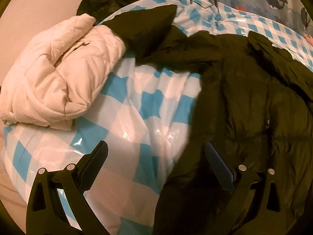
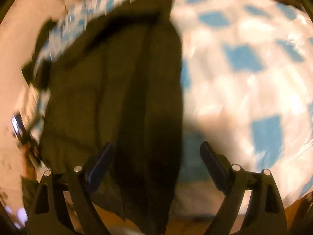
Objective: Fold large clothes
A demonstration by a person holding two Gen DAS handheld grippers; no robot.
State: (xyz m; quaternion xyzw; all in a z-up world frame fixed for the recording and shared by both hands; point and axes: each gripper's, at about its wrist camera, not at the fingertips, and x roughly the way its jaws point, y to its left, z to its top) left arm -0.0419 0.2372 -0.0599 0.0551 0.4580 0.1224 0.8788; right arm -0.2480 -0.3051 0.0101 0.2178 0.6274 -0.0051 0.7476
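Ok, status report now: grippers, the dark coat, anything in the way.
Left gripper open, empty. Right gripper open, empty, over the dark coat. Coat unfolded on checked cover. Folded cream jacket lies clear.

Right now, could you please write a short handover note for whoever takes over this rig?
Left gripper: open, empty, over the dark jacket's edge.
Right gripper: open, empty, over the dark jacket; that view is blurred.
Dark jacket: spread rumpled on the checked cover.
Done: cream jacket lies folded at the left.
Left: fold the dark jacket.
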